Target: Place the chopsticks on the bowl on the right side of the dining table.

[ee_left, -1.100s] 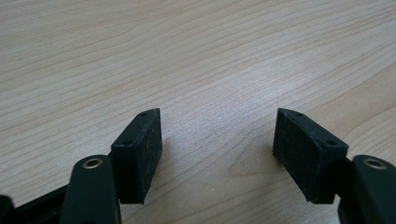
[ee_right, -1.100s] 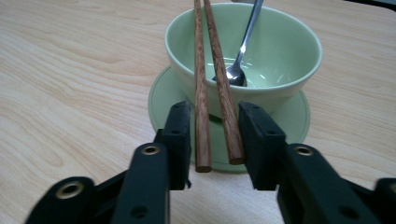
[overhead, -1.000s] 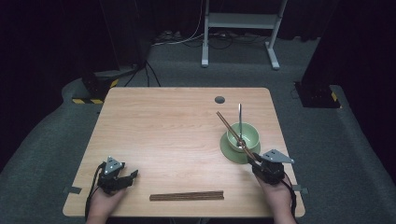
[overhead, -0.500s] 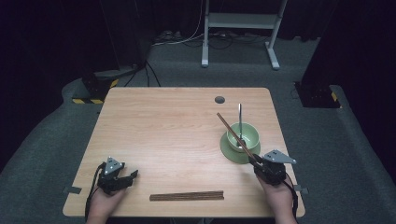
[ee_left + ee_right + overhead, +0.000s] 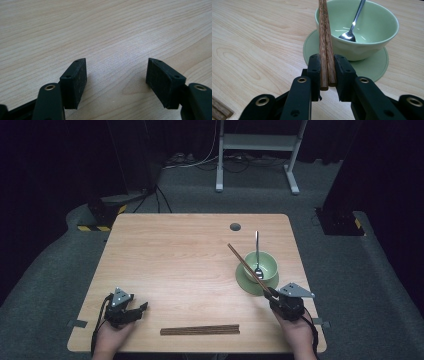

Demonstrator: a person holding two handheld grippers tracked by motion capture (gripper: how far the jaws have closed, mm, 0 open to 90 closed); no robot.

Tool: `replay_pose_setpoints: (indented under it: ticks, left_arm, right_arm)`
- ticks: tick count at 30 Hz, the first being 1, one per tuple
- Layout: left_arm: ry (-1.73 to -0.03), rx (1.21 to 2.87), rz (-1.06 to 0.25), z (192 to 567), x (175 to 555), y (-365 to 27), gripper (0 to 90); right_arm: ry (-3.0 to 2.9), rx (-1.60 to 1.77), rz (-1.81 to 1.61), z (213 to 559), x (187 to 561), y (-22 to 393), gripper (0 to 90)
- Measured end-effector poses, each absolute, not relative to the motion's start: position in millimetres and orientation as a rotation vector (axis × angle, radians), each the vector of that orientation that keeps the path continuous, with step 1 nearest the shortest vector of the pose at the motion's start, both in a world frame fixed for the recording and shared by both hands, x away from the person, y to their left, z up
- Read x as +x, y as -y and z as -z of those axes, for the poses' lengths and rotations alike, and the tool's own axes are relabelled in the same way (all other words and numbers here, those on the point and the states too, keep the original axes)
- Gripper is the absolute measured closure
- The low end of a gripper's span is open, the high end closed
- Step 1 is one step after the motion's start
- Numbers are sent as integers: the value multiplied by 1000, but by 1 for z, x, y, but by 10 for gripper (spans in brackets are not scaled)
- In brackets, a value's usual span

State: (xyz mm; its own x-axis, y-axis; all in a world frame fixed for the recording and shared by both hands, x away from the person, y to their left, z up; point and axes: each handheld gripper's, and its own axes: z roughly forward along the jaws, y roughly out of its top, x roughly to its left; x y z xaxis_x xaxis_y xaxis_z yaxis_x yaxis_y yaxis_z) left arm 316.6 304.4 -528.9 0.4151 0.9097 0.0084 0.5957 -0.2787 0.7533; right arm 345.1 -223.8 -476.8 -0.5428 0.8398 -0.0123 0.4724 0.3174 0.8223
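My right gripper (image 5: 274,292) is shut on a pair of brown wooden chopsticks (image 5: 247,267) near their lower end. In the right gripper view the chopsticks (image 5: 325,45) are pinched between the black pads (image 5: 317,72) and slant up past the left rim of a green bowl (image 5: 372,32). The bowl (image 5: 265,265) stands on a green round mat (image 5: 246,282) and holds a metal spoon (image 5: 257,252). A second pair of chopsticks (image 5: 200,330) lies flat near the table's front edge. My left gripper (image 5: 140,310) rests at the front left, open, with nothing between its jaws (image 5: 116,77).
The wooden table (image 5: 175,260) has a dark round cable hole (image 5: 235,226) at the back. A metal stand (image 5: 257,150) and cables lie on the floor beyond the table. The lying chopsticks' end (image 5: 219,108) shows at the right gripper view's lower left.
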Motion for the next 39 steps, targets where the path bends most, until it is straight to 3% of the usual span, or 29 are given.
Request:
replay_pose_setpoints:
  ticks: [8, 19, 22, 26, 33, 39]
  left_arm:
    - [-1277, 1988, -585, 529, 317, -304, 331]
    - [-1265, 1993, -576, 529, 317, -304, 331]
    - [-1238, 2015, -549, 529, 319, -304, 274]
    - [-1244, 2018, -551, 528, 321, -303, 270]
    - [-1217, 2210, -542, 510, 344, -283, 306]
    - [-1172, 2120, -487, 488, 362, -261, 296]
  right_arm:
    - [-2131, 1178, -1113, 477, 347, 225, 743]
    - [-2099, 1195, -1102, 480, 347, 225, 639]
    - [-2076, 1214, -1094, 479, 348, 227, 618]
    - [-2054, 1223, -1088, 477, 346, 229, 599]
    - [-2053, 1232, -1056, 481, 348, 227, 588]
    - [-2035, 1240, -1040, 481, 347, 228, 581]
